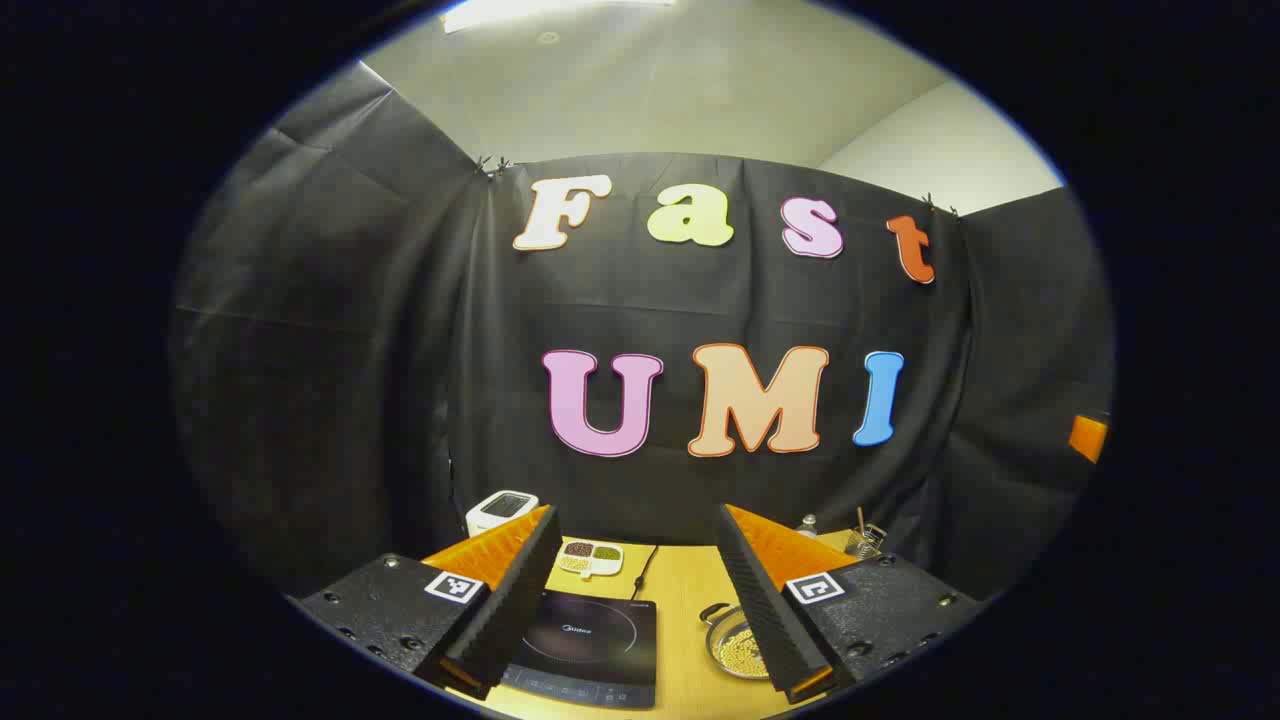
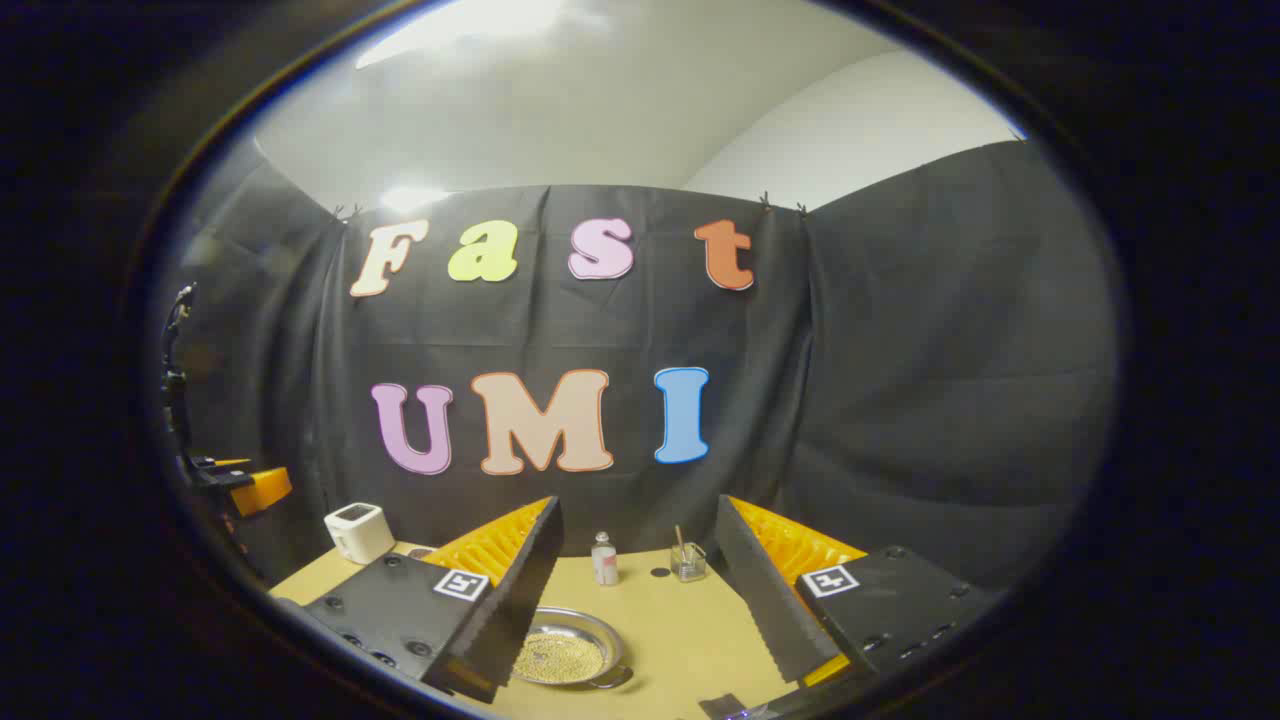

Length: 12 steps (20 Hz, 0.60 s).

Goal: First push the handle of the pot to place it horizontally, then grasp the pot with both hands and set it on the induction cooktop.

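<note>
- Left gripper [image 1: 640, 640]: fingers spread wide, holding nothing, raised above the desk [image 1: 685, 600]; the induction cooktop [image 1: 588, 645] lies between them, toward 7 o'clock
- The pot [image 1: 735, 645], filled with small yellow beads, sits on the desk just right of the cooktop, at 5 o'clock, partly behind the right finger; a divided dish [image 1: 590, 558] lies beyond the cooktop
- Right gripper [image 2: 640, 640]: fingers wide apart, empty; pot at 7 o'clock by the left finger; small bottle [image 2: 604, 560] and glass jar [image 2: 688, 563] at 12 o'clock; white appliance [image 2: 358, 530] far at 10 o'clock
</note>
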Tool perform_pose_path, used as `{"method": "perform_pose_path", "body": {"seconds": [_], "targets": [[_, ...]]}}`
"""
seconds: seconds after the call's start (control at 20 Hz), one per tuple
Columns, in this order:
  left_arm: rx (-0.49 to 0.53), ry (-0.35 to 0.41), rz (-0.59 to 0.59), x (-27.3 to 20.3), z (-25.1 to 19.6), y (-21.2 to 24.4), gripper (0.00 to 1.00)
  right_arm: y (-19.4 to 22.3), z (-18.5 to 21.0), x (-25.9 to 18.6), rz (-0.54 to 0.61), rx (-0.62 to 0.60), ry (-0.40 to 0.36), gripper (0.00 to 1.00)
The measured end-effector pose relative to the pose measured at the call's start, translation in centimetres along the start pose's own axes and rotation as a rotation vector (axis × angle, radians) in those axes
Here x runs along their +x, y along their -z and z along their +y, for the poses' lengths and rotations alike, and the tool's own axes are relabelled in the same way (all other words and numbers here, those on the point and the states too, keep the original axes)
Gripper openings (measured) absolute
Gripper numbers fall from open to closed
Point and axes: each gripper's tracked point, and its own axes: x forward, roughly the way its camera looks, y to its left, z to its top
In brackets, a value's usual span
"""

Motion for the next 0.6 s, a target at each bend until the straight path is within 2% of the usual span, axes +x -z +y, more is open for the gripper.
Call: {"method": "perform_pose_path", "body": {"seconds": [0.15, 0.2, 0.25, 0.35, 0.4, 0.45, 0.5, 0.55, 0.6], "targets": [[0.005, -0.004, 0.011, -0.1, 0.5, 0.4, 0.90, 0.5, 0.6, -0.2, 0.011, -0.010, -0.003, 0.93], [0.007, -0.005, 0.012, 0.0, 0.6, 0.6, 0.94, 0.7, 0.8, -0.2, 0.015, -0.010, -0.005, 0.93], [0.009, -0.006, 0.013, -0.1, 0.8, 0.7, 0.90, 0.9, 1.0, -0.2, 0.020, -0.009, -0.008, 0.93], [0.012, -0.005, 0.016, -0.1, 1.1, 0.8, 0.90, 1.3, 1.5, -0.3, 0.032, -0.008, -0.015, 0.93], [0.012, -0.003, 0.017, -0.1, 1.2, 1.0, 0.94, 1.3, 1.8, -0.2, 0.034, -0.008, -0.020, 0.93], [0.012, 0.000, 0.019, -0.1, 1.4, 1.1, 0.94, 1.5, 2.2, -0.3, 0.038, -0.005, -0.022, 0.93], [0.014, 0.002, 0.021, 0.0, 1.4, 1.4, 0.90, 1.6, 2.5, -0.3, 0.041, 0.000, -0.025, 0.93], [0.016, 0.004, 0.024, 0.0, 1.5, 1.5, 0.94, 1.9, 2.9, -0.2, 0.041, 0.007, -0.031, 0.93], [0.019, 0.003, 0.025, 0.0, 1.7, 1.6, 0.94, 2.0, 3.2, 0.0, 0.042, 0.015, -0.036, 0.93]]}}
